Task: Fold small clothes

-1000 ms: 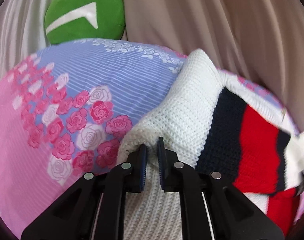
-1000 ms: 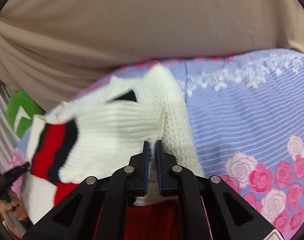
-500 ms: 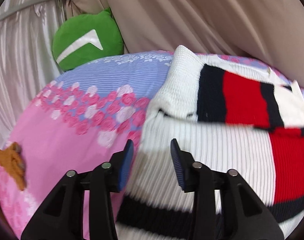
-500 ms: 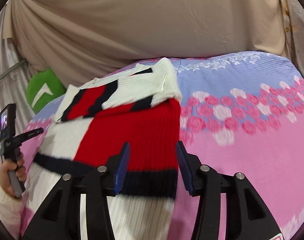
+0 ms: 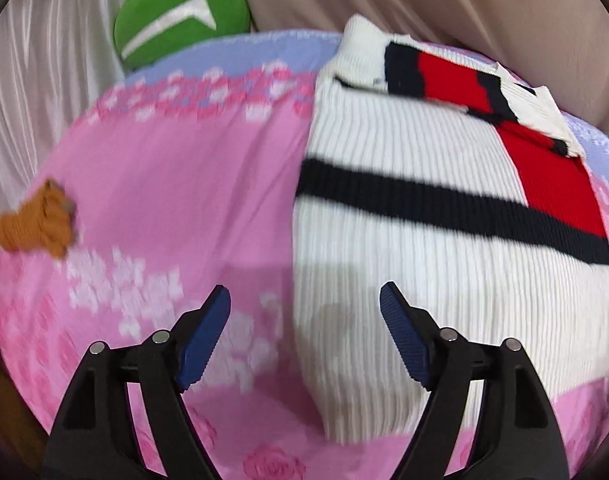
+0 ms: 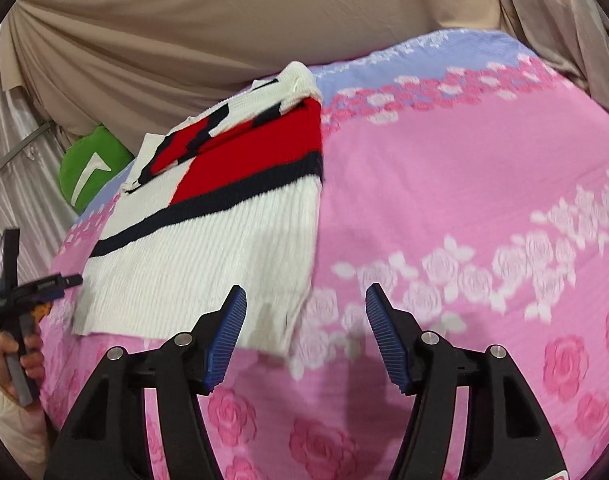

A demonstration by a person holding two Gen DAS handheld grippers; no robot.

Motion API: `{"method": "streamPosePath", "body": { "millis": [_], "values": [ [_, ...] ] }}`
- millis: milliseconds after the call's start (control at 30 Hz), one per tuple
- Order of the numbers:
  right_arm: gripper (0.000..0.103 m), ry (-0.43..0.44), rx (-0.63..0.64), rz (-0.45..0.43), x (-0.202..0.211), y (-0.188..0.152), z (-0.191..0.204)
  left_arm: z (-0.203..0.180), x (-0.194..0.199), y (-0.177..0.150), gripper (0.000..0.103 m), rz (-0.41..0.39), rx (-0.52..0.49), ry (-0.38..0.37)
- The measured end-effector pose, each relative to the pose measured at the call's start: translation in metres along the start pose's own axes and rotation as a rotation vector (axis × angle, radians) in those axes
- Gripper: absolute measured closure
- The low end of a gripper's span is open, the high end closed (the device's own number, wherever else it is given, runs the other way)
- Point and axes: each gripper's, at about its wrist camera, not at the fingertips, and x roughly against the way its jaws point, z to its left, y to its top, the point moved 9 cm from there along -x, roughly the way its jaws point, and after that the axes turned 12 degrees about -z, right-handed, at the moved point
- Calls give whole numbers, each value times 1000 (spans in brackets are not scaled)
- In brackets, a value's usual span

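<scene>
Pink rose-printed bedding point(image 6: 444, 184) spreads beneath us, beige curtains behind. Our left gripper point(image 5: 304, 336) and right gripper point(image 6: 305, 330) both hang spread wide, holding nothing. Just ahead lies the sweater point(image 5: 424, 240), its sleeves folded across the top, and each gripper faces a bottom corner, probably so we can take the hem.

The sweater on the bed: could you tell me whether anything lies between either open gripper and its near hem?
Nothing visible does. Left gripper and right gripper both hang open over the sweater; only bare bedspread surrounds it.
</scene>
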Motion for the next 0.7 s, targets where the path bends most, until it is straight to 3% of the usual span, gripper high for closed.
{"method": "streamPosePath", "body": {
  "millis": [100,267,367,400,433,467,567,700],
  "values": [
    [42,27,-37,21,-2,-7,1,6,-4,-23,28,51,64,-62],
    [41,55,-59,36,-13,-10,13,-2,-2,-25,33,18,55,-73],
    [42,59,-63,45,-24,-7,22,-13,-2,-20,67,18,60,-110],
    [47,51,-48,46,-28,-6,26,-15,-1,-19,81,24,65,-121],
    [71,50,-43,55,-31,-6,28,-18,-1,-17,95,26,70,-131],
    [91,55,-50,83,-37,-8,30,-20,3,-14,97,16,72,-131],
    [93,76,-49,36,-27,0,38,-19,26,-5,99,-34,86,-159],
    [95,96,-8,-64,15,20,48,-16,72,4,100,-114,69,-195]
  ]
}}
